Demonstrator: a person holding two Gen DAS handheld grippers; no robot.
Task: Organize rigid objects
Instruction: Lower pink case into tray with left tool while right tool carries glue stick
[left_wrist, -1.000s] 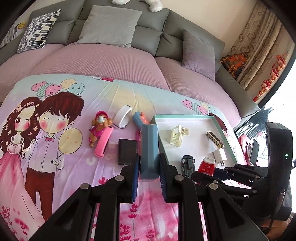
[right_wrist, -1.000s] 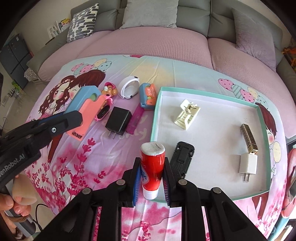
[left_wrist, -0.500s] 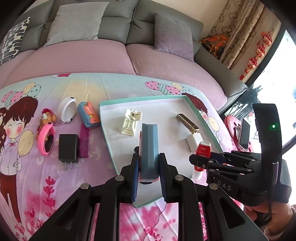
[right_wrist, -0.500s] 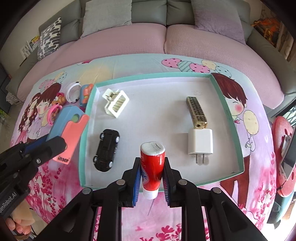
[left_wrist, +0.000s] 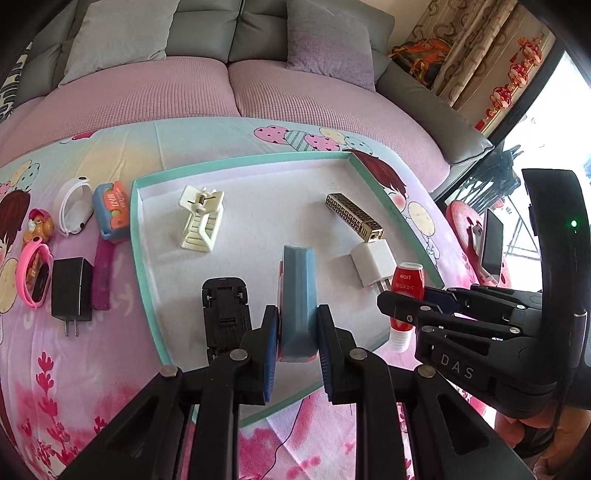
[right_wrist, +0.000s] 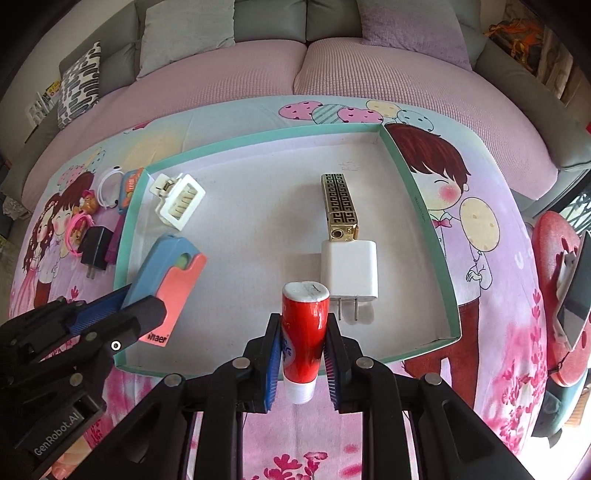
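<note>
My left gripper (left_wrist: 295, 332) is shut on a blue and pink case (left_wrist: 297, 291) and holds it over the near part of the teal-rimmed white tray (left_wrist: 135, 225). The case also shows in the right wrist view (right_wrist: 168, 273). My right gripper (right_wrist: 301, 354) is shut on a red tube with a white cap (right_wrist: 304, 325), held above the tray's (right_wrist: 421, 206) near edge. In the tray lie a cream hair clip (left_wrist: 201, 218), a gold lighter (left_wrist: 352, 216), a white charger (left_wrist: 371, 267) and a black toy car (left_wrist: 225, 314).
Left of the tray on the printed cloth lie a black charger (left_wrist: 72, 288), a purple comb (left_wrist: 103, 273), a blue and orange box (left_wrist: 110, 210), a white band (left_wrist: 75, 208), a pink watch (left_wrist: 33, 273) and a small dog figure (left_wrist: 37, 227). A pink sofa (left_wrist: 184, 88) is behind.
Both grippers have moved forward and rightward over the tray with their objects still held. The tray and its contents now look closer.
</note>
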